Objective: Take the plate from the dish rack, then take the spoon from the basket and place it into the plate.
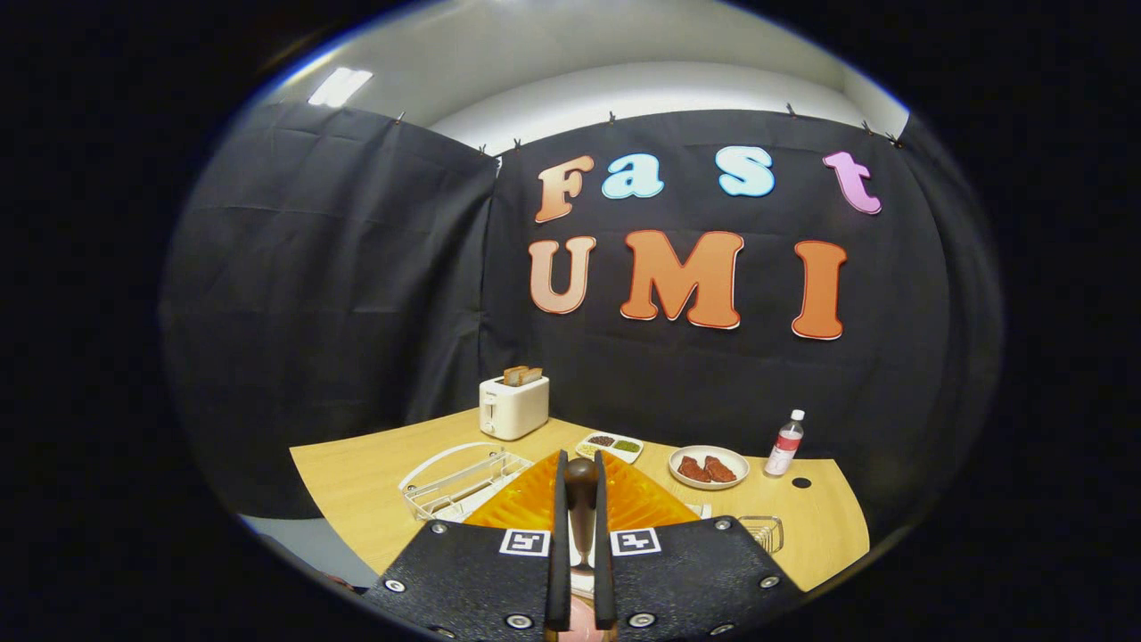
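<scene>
Tongs [581, 499] pinch the spoon's [581, 486] dark handle firmly; it's light, stiff, slippery, so you should lower it gently.

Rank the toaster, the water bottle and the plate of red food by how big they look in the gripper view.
1. Toaster, clearly largest.
2. Plate of red food and bottle: unsure; the plate is wider, the bottle taller.
All sit beyond the claw, which is shut on a dark spoon handle.

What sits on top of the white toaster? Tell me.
Two brown bread slices stand in the white toaster's slots; their lower parts are hidden inside. The gripper grips a brown wooden spoon handle.
</scene>
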`<state>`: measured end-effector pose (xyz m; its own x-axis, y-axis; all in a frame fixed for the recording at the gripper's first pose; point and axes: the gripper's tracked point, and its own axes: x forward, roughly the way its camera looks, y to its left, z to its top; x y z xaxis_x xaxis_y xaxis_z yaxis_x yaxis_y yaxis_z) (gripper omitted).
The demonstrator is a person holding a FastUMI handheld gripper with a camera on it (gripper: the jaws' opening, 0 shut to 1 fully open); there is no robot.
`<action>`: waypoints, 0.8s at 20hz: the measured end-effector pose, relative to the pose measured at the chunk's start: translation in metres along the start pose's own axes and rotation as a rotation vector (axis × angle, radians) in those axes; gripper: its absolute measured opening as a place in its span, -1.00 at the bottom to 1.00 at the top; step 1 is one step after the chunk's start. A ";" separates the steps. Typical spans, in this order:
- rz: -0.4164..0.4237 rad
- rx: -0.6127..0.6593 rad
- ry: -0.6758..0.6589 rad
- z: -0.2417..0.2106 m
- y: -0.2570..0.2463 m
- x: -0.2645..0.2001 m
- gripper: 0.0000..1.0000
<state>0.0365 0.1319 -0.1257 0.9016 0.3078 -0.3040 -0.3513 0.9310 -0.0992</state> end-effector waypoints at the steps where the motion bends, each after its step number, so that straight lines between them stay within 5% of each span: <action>1: 0.021 0.004 -0.001 -0.004 0.008 0.000 -0.79; 9: 0.207 -0.006 0.061 -0.048 0.072 -0.003 -0.79; 16: 0.268 0.017 0.128 -0.083 0.097 -0.004 -0.79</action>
<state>-0.0219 0.2045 -0.2124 0.7376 0.5174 -0.4340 -0.5678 0.8230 0.0162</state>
